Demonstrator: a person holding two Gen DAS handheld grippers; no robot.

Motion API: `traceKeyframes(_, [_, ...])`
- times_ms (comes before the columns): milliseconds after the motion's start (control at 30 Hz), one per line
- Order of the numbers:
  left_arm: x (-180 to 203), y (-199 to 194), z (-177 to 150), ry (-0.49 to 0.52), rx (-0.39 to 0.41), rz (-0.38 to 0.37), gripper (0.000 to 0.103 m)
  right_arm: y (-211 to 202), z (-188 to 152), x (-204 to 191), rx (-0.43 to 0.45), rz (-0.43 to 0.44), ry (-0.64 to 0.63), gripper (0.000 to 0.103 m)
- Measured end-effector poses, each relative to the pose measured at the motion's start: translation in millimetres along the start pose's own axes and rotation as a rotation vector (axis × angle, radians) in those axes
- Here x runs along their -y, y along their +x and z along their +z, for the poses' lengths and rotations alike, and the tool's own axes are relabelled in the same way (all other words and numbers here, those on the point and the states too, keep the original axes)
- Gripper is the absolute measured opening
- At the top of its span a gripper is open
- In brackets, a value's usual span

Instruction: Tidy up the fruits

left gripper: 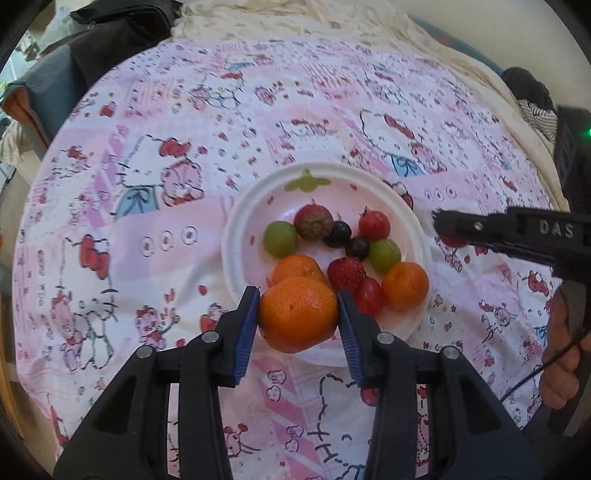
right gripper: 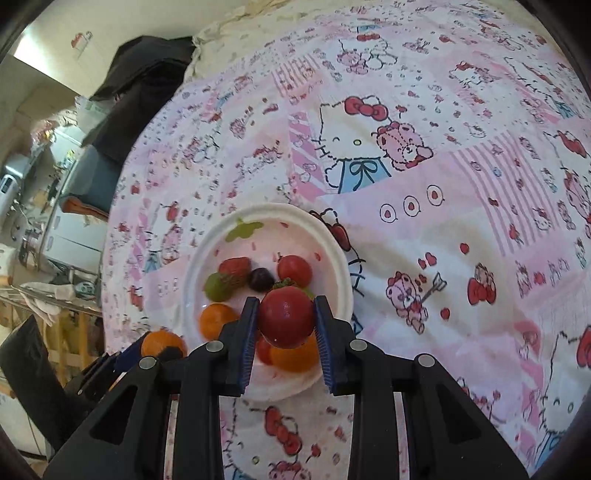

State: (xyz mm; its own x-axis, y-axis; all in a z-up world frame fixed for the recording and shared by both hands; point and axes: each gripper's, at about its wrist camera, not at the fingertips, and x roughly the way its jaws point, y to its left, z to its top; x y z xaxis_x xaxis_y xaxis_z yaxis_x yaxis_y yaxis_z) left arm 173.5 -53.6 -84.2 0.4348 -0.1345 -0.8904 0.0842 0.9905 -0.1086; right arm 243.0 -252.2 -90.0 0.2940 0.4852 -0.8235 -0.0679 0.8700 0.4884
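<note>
A white plate (left gripper: pixel 236 221) lies on the pink patterned cloth and holds mixed fruit: two tangerines (left gripper: pixel 405 285), strawberries (left gripper: pixel 313 220), green grapes (left gripper: pixel 280 238), dark grapes (left gripper: pixel 337 233) and cherry tomatoes (left gripper: pixel 373 224). My left gripper (left gripper: pixel 297 314) is shut on a tangerine (left gripper: pixel 297 317) above the plate's near rim. My right gripper (right gripper: pixel 285 320) is shut on a red strawberry (right gripper: pixel 286 317) above the plate (right gripper: pixel 332 251). The right gripper also shows in the left wrist view (left gripper: pixel 436 221), just right of the plate. The left gripper's tangerine (right gripper: pixel 162 342) shows low left in the right wrist view.
The cloth (left gripper: pixel 147 258) covers a bed-like surface with a cream blanket (left gripper: pixel 295 22) at the far end. Dark clothing (right gripper: pixel 144 70) lies at the far left edge. Cluttered shelves and appliances (right gripper: pixel 44 206) stand beyond the left side.
</note>
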Motion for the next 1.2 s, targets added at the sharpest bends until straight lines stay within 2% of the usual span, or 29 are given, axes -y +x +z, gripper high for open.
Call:
traceKeyframes(300, [14, 16, -3, 0.031, -0.03, -0.019, 0.039, 24, 3, 10, -0.042, -0.031, 0.017, 0.032])
traceKeyframes(500, [12, 22, -6, 0.014, -0.049, -0.046, 0.039, 29, -2, 16, -0.05, -0.032, 0.049, 0.032])
traceKeyframes(700, [12, 23, -7, 0.009, -0.047, -0.053, 0.039, 35, -6, 16, -0.063, -0.045, 0.047, 0.034])
traceKeyframes(833, [14, 25, -8, 0.018, -0.075, -0.053, 0.04, 34, -4, 11, -0.065, -0.046, 0.023, 0.034])
traceKeyframes(867, [14, 24, -8, 0.016, -0.08, -0.058, 0.04, 33, -3, 9, -0.061, -0.044, 0.017, 0.038])
traceKeyframes(900, [13, 24, -8, 0.013, -0.083, -0.059, 0.044, 31, -2, 8, -0.057, -0.037, 0.017, 0.043])
traceKeyframes(933, [13, 23, -9, 0.009, -0.084, -0.062, 0.058, 29, -2, 8, -0.05, -0.023, 0.022, 0.058])
traceKeyframes(967, [12, 19, -9, 0.002, -0.071, -0.056, 0.066, 27, -1, 8, -0.041, -0.016, 0.027, 0.064])
traceKeyframes(1000, [11, 15, -10, -0.004, -0.05, -0.049, 0.077, 24, -1, 7, -0.029, -0.016, 0.028, 0.066])
traceKeyframes(1200, [5, -18, -9, -0.004, 0.007, -0.063, 0.079, -2, -1, -3, 0.037, -0.031, -0.02, 0.066])
